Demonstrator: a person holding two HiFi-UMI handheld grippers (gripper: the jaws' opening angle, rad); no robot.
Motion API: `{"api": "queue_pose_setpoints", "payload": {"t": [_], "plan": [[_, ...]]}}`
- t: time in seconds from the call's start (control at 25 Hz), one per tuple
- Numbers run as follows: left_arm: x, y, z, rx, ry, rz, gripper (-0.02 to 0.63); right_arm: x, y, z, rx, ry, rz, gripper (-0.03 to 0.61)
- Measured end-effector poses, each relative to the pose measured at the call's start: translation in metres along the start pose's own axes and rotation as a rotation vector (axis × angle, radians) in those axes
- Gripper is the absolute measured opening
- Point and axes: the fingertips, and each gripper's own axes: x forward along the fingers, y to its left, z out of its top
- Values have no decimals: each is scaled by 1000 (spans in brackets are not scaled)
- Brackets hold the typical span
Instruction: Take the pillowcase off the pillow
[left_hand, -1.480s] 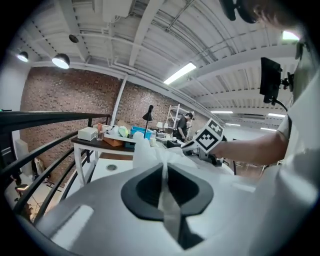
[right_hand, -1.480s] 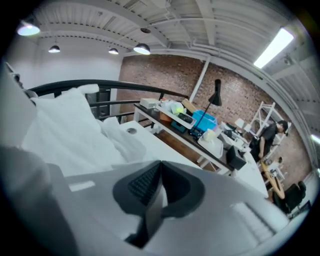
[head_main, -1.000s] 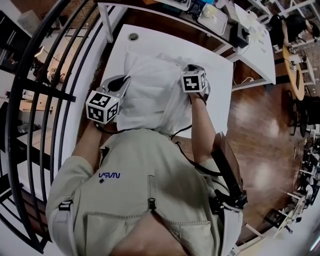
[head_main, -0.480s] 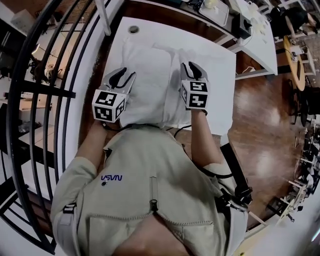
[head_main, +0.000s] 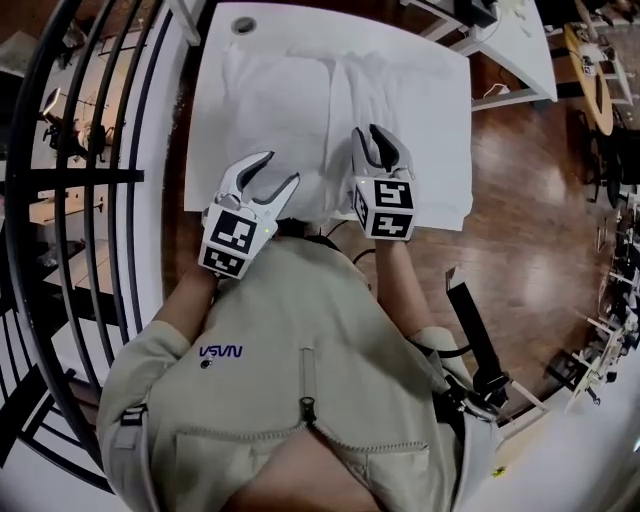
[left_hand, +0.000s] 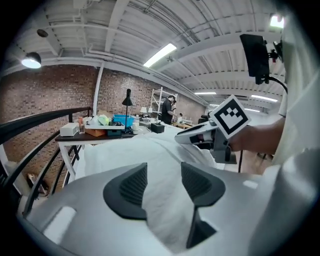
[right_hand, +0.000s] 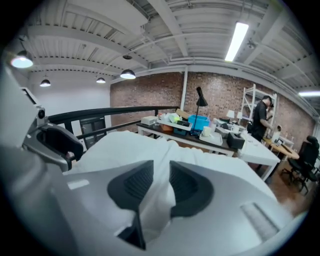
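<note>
White cloth pillowcase (head_main: 300, 120) lies flat and spread across the white rectangular table (head_main: 205, 170), wrinkled, with one long crease down the middle. Its near end sits at the table's near edge. Can't tell the pillow from the case, all white.

Beige zip jacket (head_main: 300, 390), short sleeves (head_main: 150, 350); white left gripper (head_main: 282, 167), right gripper (head_main: 368, 130), dark ribbed fingers (left_hand: 131, 187).

- To my left, a black railing (head_main: 100, 150) runs near the left edge of the table (head_main: 445, 150) — tight there.
- The pillow (head_main: 300, 100) covers most of the tabletop; a strip along the right edge lies bare.
- Right of that edge — open floor (head_main: 540, 260).
- Beyond the far edge stands a cluttered table (right_hand: 200, 131).
</note>
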Motion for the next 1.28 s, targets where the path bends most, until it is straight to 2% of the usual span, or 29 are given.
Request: {"api": "queue_pose_setpoints", "payload": {"t": [0.12,0.2,0.32,0.44,0.52,0.64,0.8,0.88,1.0,1.28], "plan": [[2,-13,-17,-23,52,21,239,-9,6,-8,8,-16,36,100],[5,-21,-24,-35,74,44,242,-17,8,-12,5,-27,64,123],[15,-32,-38,-24,127,91,250,-27,10,-21,-8,-31,121,127],[34,-29,-63,5,209,172,248,-34,17,-31,-28,-25,192,133],[45,-21,-74,25,241,239,207,-41,27,-39,-48,-19,237,143],[47,-11,-69,46,226,295,133,-48,51,-65,-121,35,273,144],[46,-8,-62,54,203,276,44,-37,62,-95,-236,132,218,164],[43,-8,-53,59,180,248,24,-34,55,-91,-246,134,177,116],[34,-1,-34,67,128,237,18,-39,40,-77,-209,101,110,25],[16,12,-8,65,46,250,17,-55,-8,-77,-130,103,-29,14]]}}
